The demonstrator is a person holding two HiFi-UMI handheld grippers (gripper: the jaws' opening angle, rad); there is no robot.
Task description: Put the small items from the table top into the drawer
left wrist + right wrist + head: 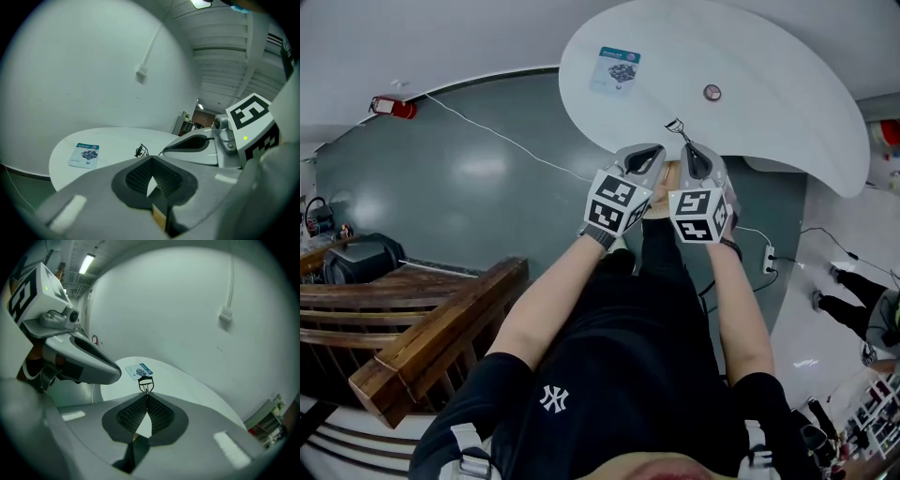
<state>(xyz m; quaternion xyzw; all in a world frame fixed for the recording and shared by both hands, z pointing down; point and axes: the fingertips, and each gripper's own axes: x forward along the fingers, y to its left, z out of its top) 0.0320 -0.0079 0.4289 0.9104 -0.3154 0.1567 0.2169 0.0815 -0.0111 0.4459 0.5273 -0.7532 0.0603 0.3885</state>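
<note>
A packet (614,70) is seen flat on the left of the white desk (769,84). The left gripper (656,150) is held with its fingers closed on nothing. A small black clip (675,125) is pinched in the right gripper (686,145), over the desk's near edge. A round disc (712,92) is seen lying further right.

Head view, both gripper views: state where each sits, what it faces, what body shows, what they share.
Head view: on the head, facing steeply down at the white table; torso, forearms, left gripper and right gripper show.
Left gripper view: on the left gripper, facing along its shut jaws over the table; right gripper at right.
Right gripper view: on the right gripper, along jaws shut on a black wire item; left gripper at left.
Shared: table and blue-and-white packet in all three.
</note>
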